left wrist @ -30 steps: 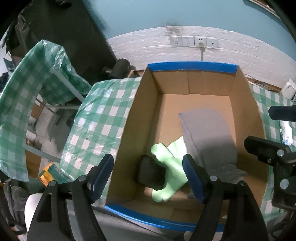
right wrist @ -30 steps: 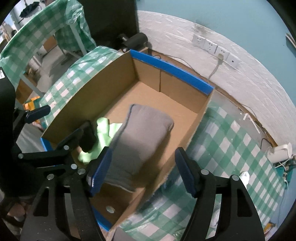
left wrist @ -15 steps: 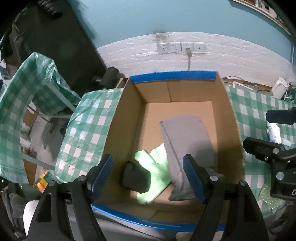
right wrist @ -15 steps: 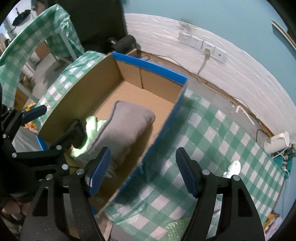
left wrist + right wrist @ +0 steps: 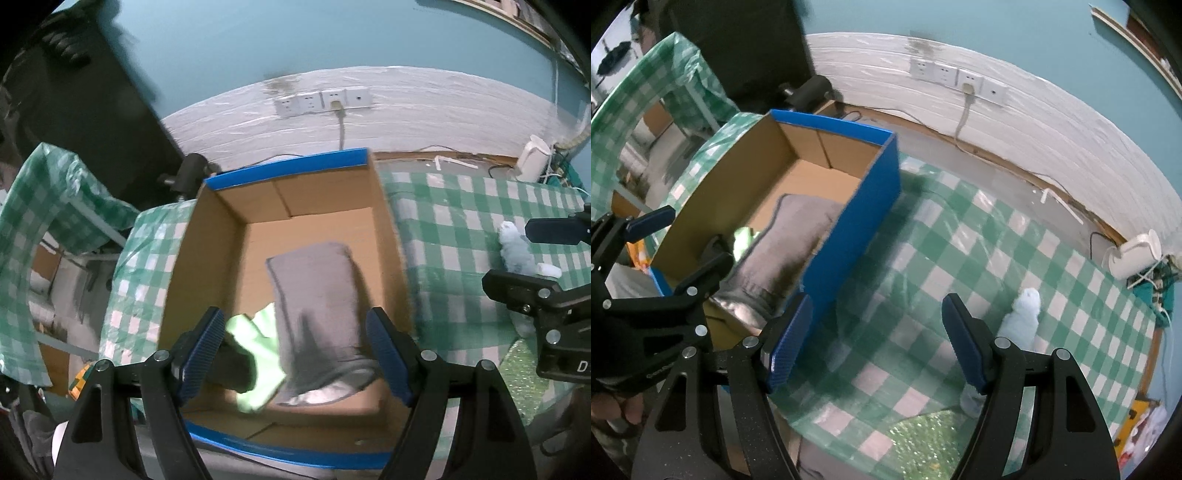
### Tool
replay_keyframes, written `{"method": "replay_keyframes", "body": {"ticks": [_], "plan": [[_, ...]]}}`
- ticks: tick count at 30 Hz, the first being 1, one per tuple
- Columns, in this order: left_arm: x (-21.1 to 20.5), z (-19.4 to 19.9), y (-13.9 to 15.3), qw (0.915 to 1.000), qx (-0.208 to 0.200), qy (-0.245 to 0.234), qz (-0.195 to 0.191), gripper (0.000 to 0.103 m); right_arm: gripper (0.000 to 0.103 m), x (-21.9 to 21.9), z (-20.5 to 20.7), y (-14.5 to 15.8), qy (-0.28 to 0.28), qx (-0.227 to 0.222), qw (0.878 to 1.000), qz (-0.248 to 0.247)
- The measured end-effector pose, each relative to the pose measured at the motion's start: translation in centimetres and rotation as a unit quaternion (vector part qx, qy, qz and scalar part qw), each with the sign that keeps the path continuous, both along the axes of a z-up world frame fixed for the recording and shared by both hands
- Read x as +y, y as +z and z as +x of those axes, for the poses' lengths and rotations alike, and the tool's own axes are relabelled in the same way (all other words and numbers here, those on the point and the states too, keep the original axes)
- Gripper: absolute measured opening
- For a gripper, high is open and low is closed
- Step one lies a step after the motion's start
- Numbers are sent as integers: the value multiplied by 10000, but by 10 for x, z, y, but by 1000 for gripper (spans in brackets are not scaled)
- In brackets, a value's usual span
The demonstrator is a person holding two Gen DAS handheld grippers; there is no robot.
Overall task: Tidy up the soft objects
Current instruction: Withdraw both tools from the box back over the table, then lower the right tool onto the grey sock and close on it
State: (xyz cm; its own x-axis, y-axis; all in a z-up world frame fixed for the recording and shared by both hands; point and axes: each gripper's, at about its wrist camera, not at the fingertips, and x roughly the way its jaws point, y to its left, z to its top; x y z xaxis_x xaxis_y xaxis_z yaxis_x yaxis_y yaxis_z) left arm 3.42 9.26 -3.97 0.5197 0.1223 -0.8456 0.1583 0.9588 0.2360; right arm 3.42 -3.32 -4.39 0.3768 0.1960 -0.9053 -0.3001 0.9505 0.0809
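Note:
A cardboard box [image 5: 218,236] with blue-taped rims stands on the green checked tablecloth; it also shows in the right wrist view [image 5: 849,236]. Inside lie a grey folded garment [image 5: 317,302], a light green cloth [image 5: 258,332] and a dark item [image 5: 232,369]. My left gripper [image 5: 295,354] is open and empty above the box's near end. My right gripper [image 5: 875,339] is open and empty over the tablecloth, to the right of the box. A pale blue soft toy [image 5: 1019,325] lies on the cloth by the right finger, also seen in the left wrist view [image 5: 517,254].
A white appliance [image 5: 1134,254] and cables sit at the table's far right corner. A glittery green sheet [image 5: 923,439] lies at the near edge. A second table with a checked cover [image 5: 40,199] stands to the left. Wall sockets [image 5: 321,101] are behind.
Both grippers have pulled back and swung right. The right gripper went from above the box to over the tablecloth, and the blue toy came into view. Both stayed open.

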Motion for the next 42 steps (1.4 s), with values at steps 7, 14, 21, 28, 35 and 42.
{"method": "replay_keyframes", "body": {"ticks": [7, 14, 21, 28, 35, 42], "plan": [[-28, -4, 0, 9997, 35, -244, 40, 80, 73, -31, -8, -5, -225, 63, 9997, -4], [-63, -11, -4, 9983, 88, -563, 125, 80, 76, -63, -14, -13, -453, 124, 9989, -43], [-98, -18, -11, 9954, 174, -913, 247, 80, 76, -94, -19, -27, -722, 275, 9970, -46], [-128, -22, -32, 9909, 363, -1184, 524, 80, 76, -119, -23, -47, -935, 452, 9946, -40], [-142, -21, -56, 9877, 603, -1285, 658, 80, 76, -136, -21, -76, -1130, 769, 9906, -29], [-149, -18, -81, 9841, 827, -1336, 823, 80, 76, -140, -21, -108, -1199, 1135, 9863, 22]]}}
